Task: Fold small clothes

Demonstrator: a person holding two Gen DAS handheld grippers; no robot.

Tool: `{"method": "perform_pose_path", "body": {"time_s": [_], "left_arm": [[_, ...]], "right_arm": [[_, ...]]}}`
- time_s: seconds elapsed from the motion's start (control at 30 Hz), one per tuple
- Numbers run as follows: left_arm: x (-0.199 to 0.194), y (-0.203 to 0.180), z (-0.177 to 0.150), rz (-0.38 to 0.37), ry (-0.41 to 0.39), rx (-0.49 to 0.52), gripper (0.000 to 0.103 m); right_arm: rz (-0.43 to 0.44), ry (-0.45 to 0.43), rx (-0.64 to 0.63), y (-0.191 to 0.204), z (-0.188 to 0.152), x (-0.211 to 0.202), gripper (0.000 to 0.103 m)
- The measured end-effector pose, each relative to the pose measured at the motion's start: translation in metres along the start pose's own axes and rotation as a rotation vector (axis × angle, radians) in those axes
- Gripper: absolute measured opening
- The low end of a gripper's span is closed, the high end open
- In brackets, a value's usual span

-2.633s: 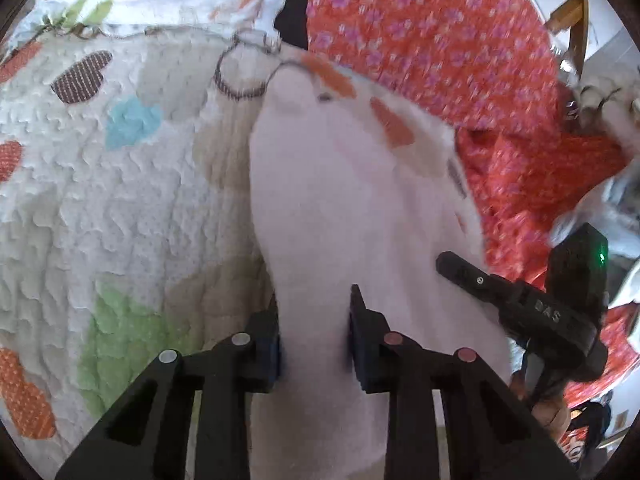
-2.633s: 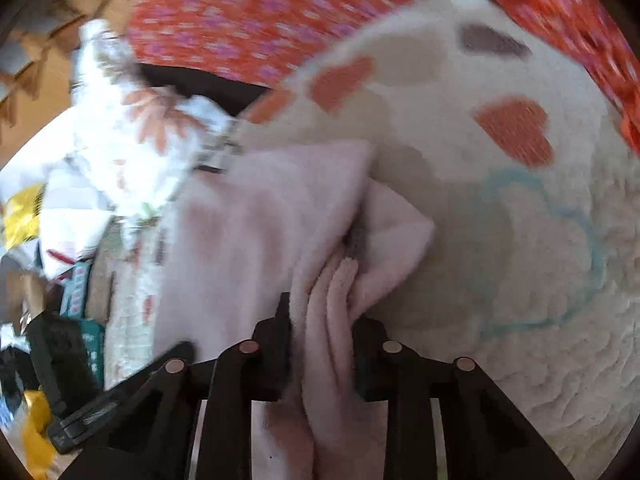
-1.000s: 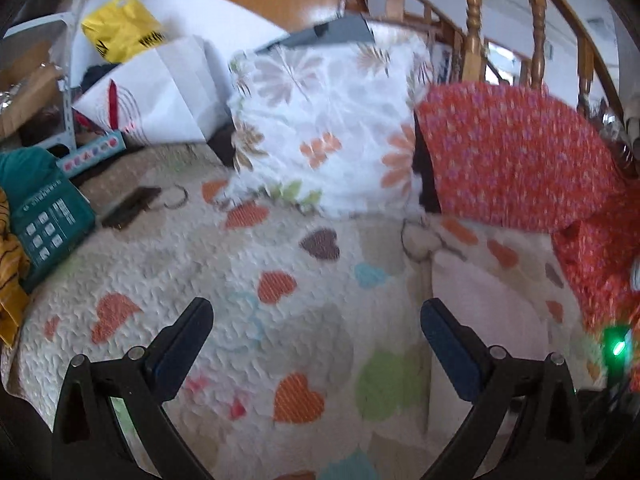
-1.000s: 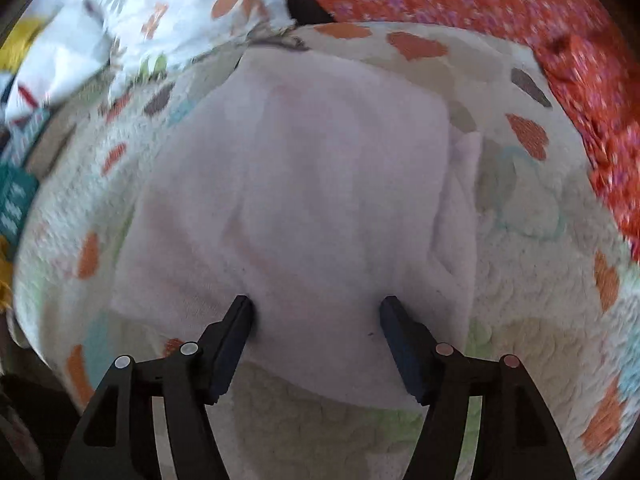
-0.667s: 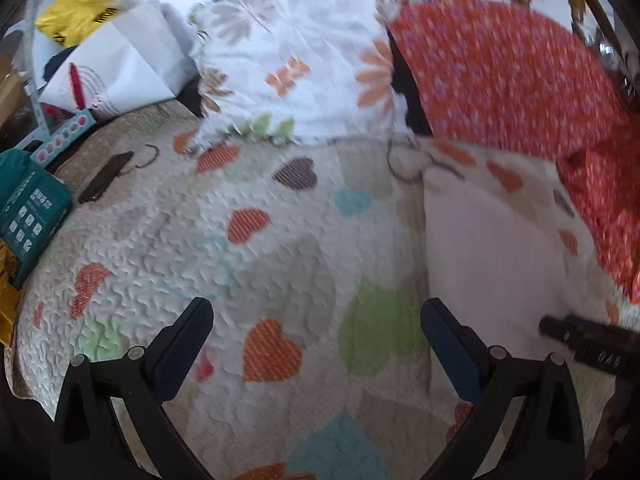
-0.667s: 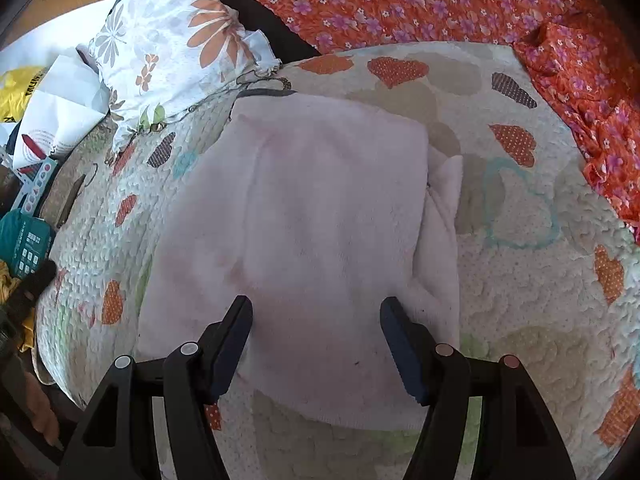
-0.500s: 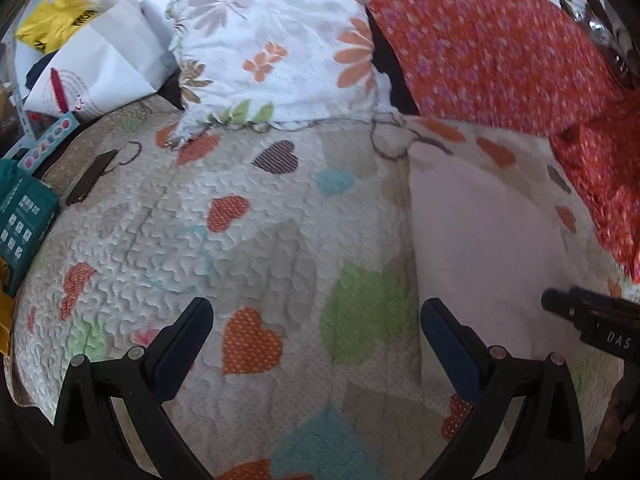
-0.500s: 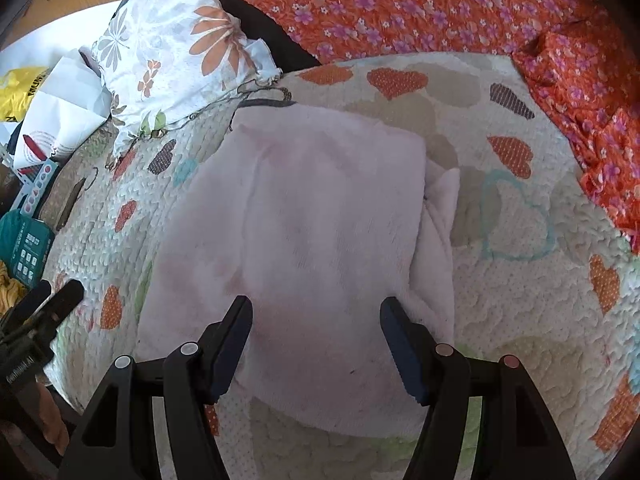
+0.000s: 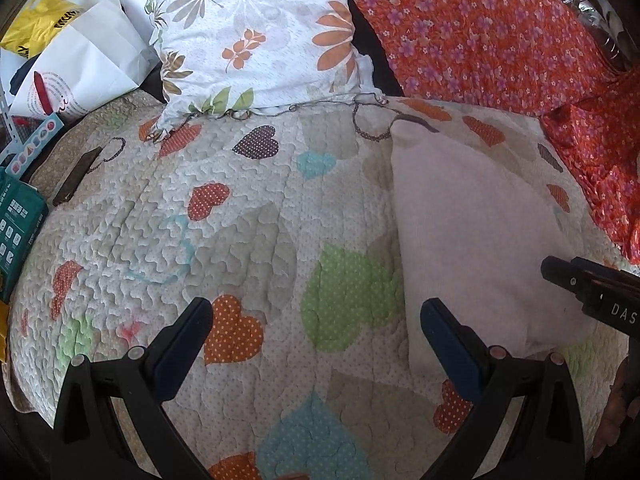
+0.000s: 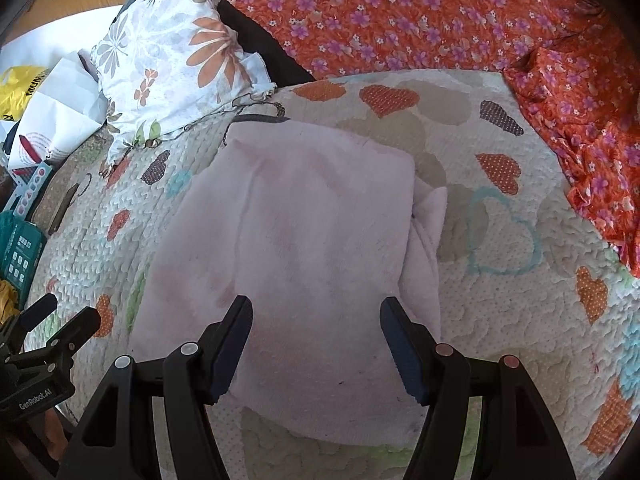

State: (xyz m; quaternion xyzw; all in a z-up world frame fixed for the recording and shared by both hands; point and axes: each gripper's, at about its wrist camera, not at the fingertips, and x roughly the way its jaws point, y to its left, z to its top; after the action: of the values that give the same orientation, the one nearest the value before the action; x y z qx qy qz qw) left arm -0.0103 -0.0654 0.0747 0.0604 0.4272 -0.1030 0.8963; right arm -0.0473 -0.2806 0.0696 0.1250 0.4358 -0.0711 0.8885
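both grippers, left gripper [image 9: 316,318] and right gripper [image 10: 316,318], hang released; the pink cloth [image 10: 304,248]'s loose flap beside the fold could spring open.

Both grippers, clamped on the pink cloth [image 10: 304,232] 2.6 s ago, have released it. The left gripper [image 9: 316,332] now stands with jaws spread wide over the heart-patterned quilt [image 9: 224,240], beside the cloth's left edge. The right gripper [image 10: 316,332] has opened and pulled back above the cloth. The cloth, previously lifted and bunched, now lies flat and folded.
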Motion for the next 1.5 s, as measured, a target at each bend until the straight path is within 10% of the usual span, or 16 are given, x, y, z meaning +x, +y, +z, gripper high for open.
{"method": "perform_pose_path", "body": {"time_s": [1.5], "left_arm": [[0.010, -0.008, -0.010, -0.050, 0.079, 0.026, 0.103]], "right_arm": [[-0.145, -0.006, -0.054, 0.001, -0.002, 0.005, 0.073]]}}
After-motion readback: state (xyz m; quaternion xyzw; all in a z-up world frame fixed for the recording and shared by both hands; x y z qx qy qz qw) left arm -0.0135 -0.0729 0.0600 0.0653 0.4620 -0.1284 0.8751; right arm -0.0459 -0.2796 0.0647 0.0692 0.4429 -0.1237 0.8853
